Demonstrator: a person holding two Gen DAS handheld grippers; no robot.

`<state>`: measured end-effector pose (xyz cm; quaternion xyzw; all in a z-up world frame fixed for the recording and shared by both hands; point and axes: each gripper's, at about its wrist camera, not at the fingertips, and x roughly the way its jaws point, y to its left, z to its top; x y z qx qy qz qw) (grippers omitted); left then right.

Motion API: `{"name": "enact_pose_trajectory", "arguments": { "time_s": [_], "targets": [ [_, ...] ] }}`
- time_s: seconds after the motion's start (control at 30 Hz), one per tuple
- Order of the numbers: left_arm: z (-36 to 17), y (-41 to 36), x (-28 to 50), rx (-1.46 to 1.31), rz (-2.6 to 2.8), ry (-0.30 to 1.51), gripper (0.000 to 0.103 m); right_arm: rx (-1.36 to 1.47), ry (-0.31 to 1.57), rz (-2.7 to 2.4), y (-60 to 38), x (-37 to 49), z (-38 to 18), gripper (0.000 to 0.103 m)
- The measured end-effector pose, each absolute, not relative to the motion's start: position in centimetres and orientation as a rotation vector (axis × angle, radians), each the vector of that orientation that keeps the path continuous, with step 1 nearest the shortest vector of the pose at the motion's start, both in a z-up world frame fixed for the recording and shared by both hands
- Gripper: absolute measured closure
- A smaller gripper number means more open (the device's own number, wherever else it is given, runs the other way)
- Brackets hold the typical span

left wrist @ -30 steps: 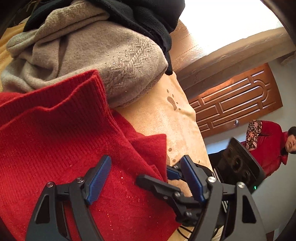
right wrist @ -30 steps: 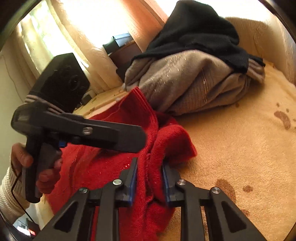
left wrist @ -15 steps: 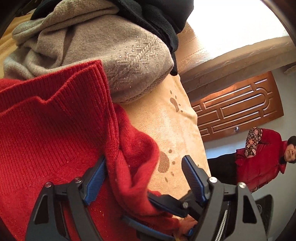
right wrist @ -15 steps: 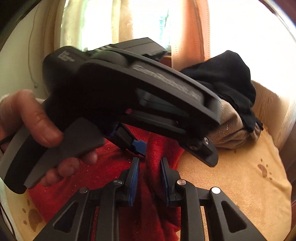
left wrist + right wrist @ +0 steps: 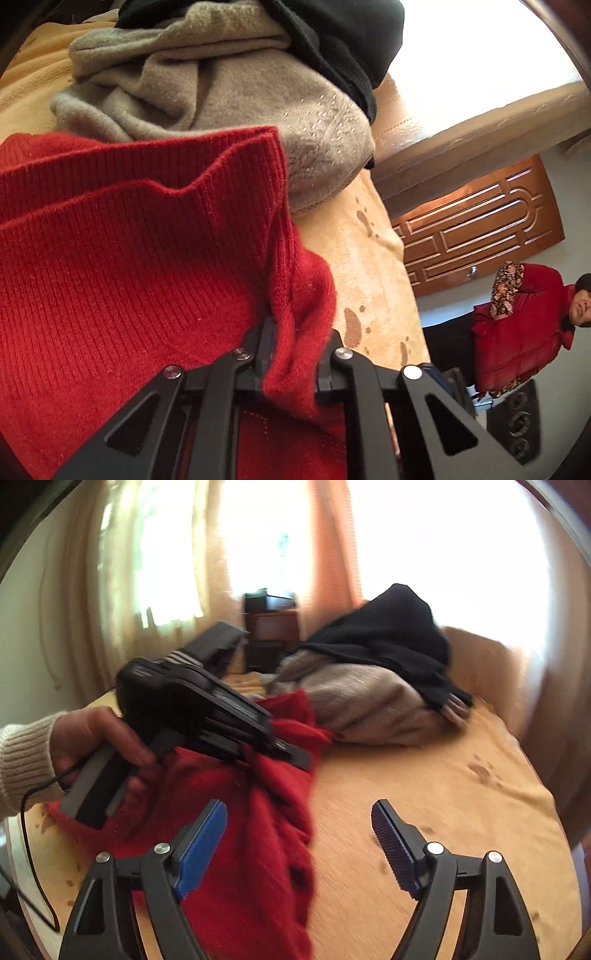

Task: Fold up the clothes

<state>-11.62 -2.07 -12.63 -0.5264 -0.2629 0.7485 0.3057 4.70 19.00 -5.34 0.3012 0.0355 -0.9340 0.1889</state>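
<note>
Bare tan paw-print blanket [image 5: 424,786] lies open right of the crumpled red knitted sweater [image 5: 258,849]; behind, a heap of 2 garments, grey knit sweater [image 5: 362,701] under black knit garment [image 5: 391,638], blocks the far side

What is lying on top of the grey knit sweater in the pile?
A black knit garment is draped over the grey knit sweater, hiding its upper part. Anything beneath the pile is covered.
</note>
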Motion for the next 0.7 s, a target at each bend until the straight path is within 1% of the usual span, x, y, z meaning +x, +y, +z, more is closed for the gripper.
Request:
{"name": "enact_pose_trajectory", "arguments": {
  "time_s": [0.2,0.27,0.3,0.43,0.47,0.5,0.53,0.57,0.63,0.7],
  "targets": [
    [-9.7,-4.1,-11.5,-1.314,1.984,-0.736,0.088,1.045,-0.132,-2.589,22.5,5.8,-6.5,0.02],
    [-9.1,-4.9,-11.4,-1.299,1.984,-0.741,0.088,1.075,-0.232,-2.54,22.1,6.0,-7.1,0.02],
    [-8.9,-5.2,-11.4,-1.295,1.981,-0.743,0.088,1.083,-0.251,-2.52,21.5,5.9,-7.3,0.02],
    [-8.5,-5.7,-11.3,-1.276,1.958,-0.75,0.088,1.098,-0.201,-2.515,18.5,4.8,-8.3,0.021],
    [-8.5,-5.7,-11.3,-1.27,1.953,-0.752,0.088,1.095,-0.211,-2.514,18.0,4.4,-8.4,0.026],
    [-8.4,-5.8,-11.4,-1.265,1.948,-0.754,0.088,1.081,-0.234,-2.512,17.6,4.1,-8.4,0.036],
    [-8.3,-6.1,-11.5,-1.259,1.945,-0.757,0.088,1.065,-0.265,-2.511,17.4,4.0,-8.1,0.062],
    [-8.0,-6.5,-11.5,-1.251,1.943,-0.759,0.088,1.039,-0.296,-2.517,17.4,4.2,-7.6,0.081],
    [-7.2,-7.7,-11.6,-1.227,1.946,-0.759,0.088,0.957,-0.273,-2.56,16.3,4.5,-6.1,0.086],
    [-6.2,-9.4,-11.7,-1.197,1.955,-0.759,0.088,0.87,-0.212,-2.603,14.7,5.1,-4.4,0.087]
  ]
}}
